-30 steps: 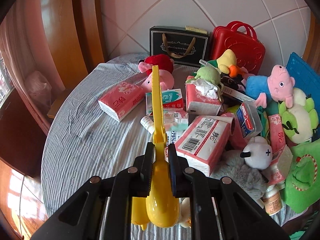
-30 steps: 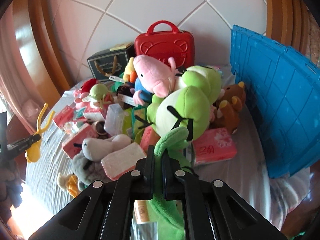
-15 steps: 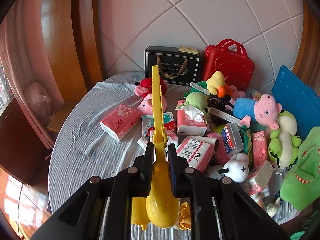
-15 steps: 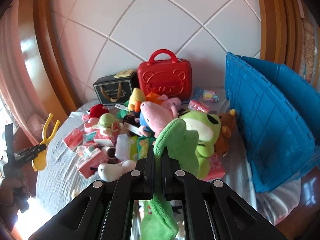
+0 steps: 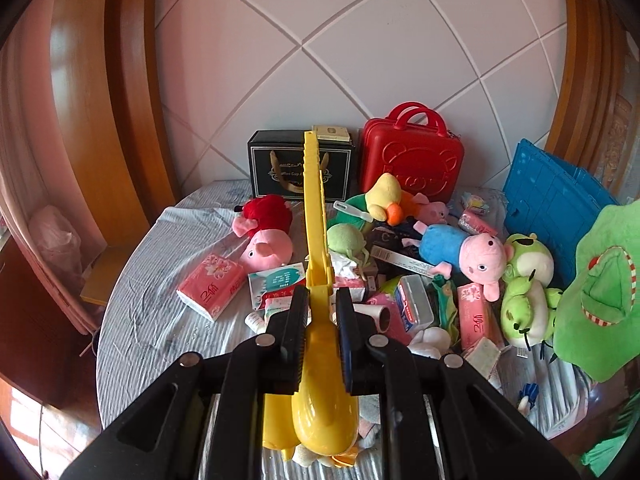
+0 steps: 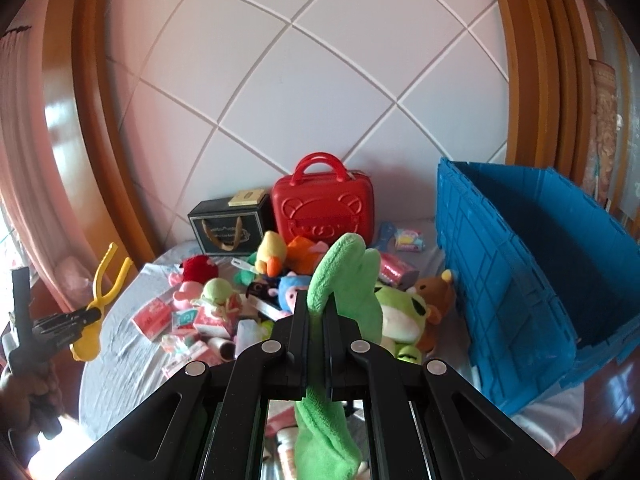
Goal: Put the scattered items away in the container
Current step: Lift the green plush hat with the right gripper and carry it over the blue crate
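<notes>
Your left gripper (image 5: 322, 304) clamped on yellow plastic tongs (image 5: 318, 280), your right gripper (image 6: 316, 312) clamped on green plush cloth (image 6: 344, 276), both above cluttered table (image 5: 152, 320), blue crate (image 6: 520, 272) far right, open

Behind the clutter we see a wall of large white tiles laid on the diagonal (image 5: 360, 60), framed on the left by broad curved panels of glossy orange-brown wood (image 5: 80, 100) and on the right by matching wooden mouldings (image 5: 580, 60). A wrinkled pale grey striped cloth (image 5: 160, 320) covers the round counter. At far left we make out a pink curtain (image 5: 16, 140), with a crumpled clear plastic bag (image 5: 56, 236) near it and a flat yellowish board (image 5: 100, 276) lying just below. In the right wrist view, polished reddish-brown flooring (image 6: 600, 400) shows beyond the counter's edge.
</notes>
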Demonstrator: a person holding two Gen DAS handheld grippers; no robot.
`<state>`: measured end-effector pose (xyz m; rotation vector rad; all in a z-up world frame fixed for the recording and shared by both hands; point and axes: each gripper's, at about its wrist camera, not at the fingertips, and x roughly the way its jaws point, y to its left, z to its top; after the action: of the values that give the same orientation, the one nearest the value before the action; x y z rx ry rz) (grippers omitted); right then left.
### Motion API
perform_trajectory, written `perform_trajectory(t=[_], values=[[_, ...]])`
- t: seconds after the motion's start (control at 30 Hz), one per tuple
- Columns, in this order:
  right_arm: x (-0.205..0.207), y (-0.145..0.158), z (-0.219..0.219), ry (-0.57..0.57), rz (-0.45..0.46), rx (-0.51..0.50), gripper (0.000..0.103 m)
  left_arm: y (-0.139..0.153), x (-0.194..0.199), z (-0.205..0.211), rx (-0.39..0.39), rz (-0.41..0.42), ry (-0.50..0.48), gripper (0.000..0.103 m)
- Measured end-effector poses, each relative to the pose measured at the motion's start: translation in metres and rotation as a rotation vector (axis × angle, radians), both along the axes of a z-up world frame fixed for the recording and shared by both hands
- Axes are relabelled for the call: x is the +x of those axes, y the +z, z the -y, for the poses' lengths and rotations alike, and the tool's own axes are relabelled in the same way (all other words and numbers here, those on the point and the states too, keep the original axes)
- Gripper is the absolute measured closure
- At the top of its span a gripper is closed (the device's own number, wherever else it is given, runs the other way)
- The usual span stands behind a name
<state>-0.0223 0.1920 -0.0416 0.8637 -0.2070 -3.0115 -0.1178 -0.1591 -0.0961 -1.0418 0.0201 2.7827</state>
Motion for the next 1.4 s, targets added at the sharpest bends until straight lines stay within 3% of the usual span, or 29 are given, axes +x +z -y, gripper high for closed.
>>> perform_trajectory(t=[0.27,0.53,0.9,1.4], values=[[-0.004,0.029,-0.022,0.035,-0.054,-0.001,0.098,0.029,-0.002,-0.044,-0.016,-0.022,-0.041,0.089],[-0.011,0.065,-0.068,0.098,-0.117,-0.013,0.098,0.066,-0.008,-0.117,-0.017,-0.057,-0.094,0.089],[-0.025,0.105,-0.178,0.096,-0.190,-0.018,0.098,0.104,-0.026,-0.262,-0.025,-0.097,-0.216,0.089],[-0.020,0.112,-0.329,-0.011,-0.227,-0.025,0.098,0.131,-0.033,-0.468,-0.023,-0.115,-0.464,0.089]])
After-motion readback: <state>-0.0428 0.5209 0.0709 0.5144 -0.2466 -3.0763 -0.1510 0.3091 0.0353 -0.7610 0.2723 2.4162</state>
